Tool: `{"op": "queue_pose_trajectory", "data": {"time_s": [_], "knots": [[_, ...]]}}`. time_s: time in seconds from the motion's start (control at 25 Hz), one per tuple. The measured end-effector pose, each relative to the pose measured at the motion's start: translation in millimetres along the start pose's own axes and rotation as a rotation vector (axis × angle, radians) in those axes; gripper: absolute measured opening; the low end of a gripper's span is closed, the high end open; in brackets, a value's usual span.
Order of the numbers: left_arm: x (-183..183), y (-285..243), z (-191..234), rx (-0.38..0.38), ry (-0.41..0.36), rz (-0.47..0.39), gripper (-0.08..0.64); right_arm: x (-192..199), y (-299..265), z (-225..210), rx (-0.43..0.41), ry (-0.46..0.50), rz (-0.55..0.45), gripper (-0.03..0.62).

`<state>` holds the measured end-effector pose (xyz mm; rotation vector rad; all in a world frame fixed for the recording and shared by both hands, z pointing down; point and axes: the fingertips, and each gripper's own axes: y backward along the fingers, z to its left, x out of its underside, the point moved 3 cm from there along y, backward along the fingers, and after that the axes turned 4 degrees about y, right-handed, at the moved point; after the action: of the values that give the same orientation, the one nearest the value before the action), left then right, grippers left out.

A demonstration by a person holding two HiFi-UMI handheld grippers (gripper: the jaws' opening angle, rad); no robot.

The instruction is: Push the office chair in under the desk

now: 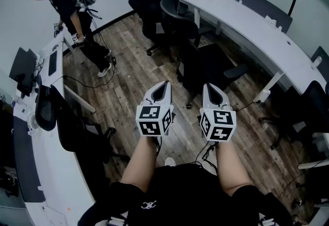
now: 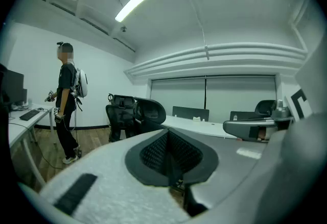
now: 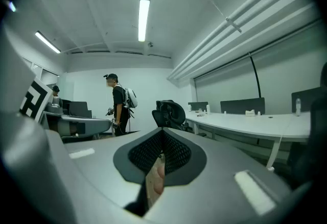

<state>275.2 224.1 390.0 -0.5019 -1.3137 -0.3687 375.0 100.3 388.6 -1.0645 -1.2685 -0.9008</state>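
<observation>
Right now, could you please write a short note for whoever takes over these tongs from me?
Left tongs: shut, empty, held out in front.
Right tongs: shut, empty, beside the left.
Office chair: stands out on the wood floor just beyond the tongs, pulled away from the curved white desk on the right of the head view. Neither pair of tongs touches it.
Done: nothing yet.
Left: reach the chair and push it in under the desk.
Note: another person stands far left, apart from the chair.
</observation>
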Motion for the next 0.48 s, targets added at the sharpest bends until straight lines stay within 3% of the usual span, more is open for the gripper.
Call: {"op": "queue_pose_trajectory", "data": {"time_s": [0.48], "knots": [[-9, -14, 44, 0.025, 0.006, -0.003, 0.009, -3, -36, 26, 0.024, 0.007, -0.005, 0.008]]}}
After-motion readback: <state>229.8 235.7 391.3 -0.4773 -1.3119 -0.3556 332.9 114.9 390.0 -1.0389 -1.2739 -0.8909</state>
